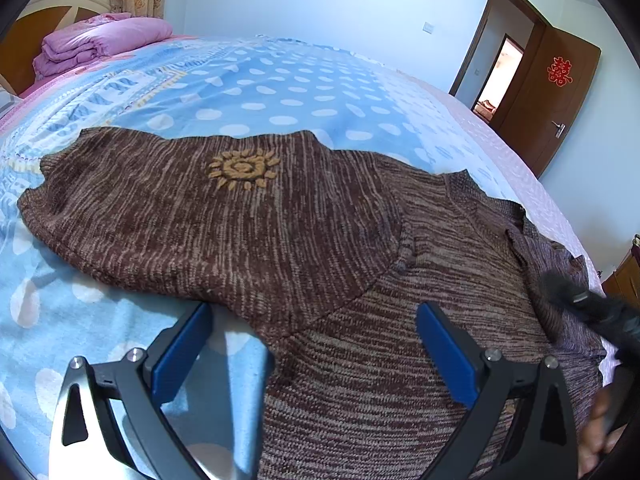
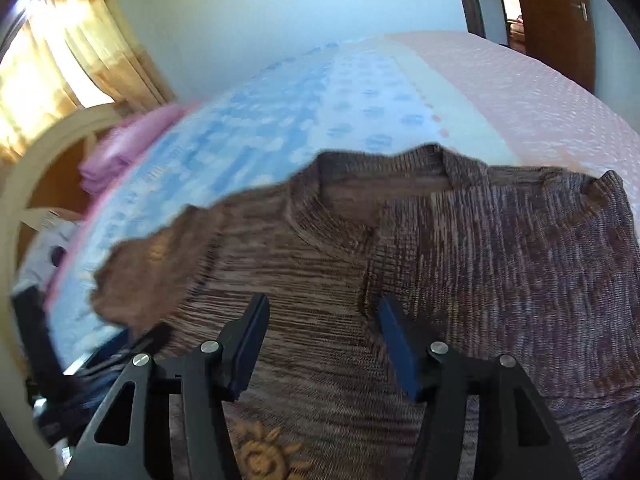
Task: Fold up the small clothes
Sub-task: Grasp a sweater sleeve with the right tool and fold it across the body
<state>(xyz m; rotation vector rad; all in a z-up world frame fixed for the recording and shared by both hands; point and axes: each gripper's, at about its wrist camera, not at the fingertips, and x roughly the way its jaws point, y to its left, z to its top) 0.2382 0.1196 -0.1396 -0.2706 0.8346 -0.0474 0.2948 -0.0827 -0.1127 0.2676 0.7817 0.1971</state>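
Observation:
A brown knitted sweater (image 1: 280,220) lies flat on the bed, with a part bearing a yellow sun motif (image 1: 242,168) folded across its body. My left gripper (image 1: 314,308) is open wide just above the sweater's near edge, with nothing between its blue pads (image 1: 180,352). In the right wrist view the sweater (image 2: 480,260) fills the lower half, with its collar (image 2: 400,172) at the far side and the sun motif (image 2: 264,452) at the bottom. My right gripper (image 2: 324,302) hangs open over the sweater's middle, its pads apart from the cloth.
The bed has a blue sheet with white dots (image 1: 280,92) and a pale pink part (image 2: 500,92) on the right. A folded pink quilt (image 1: 100,40) lies by the headboard. A brown door (image 1: 552,100) stands open beyond. A hand (image 1: 600,424) shows at the right edge.

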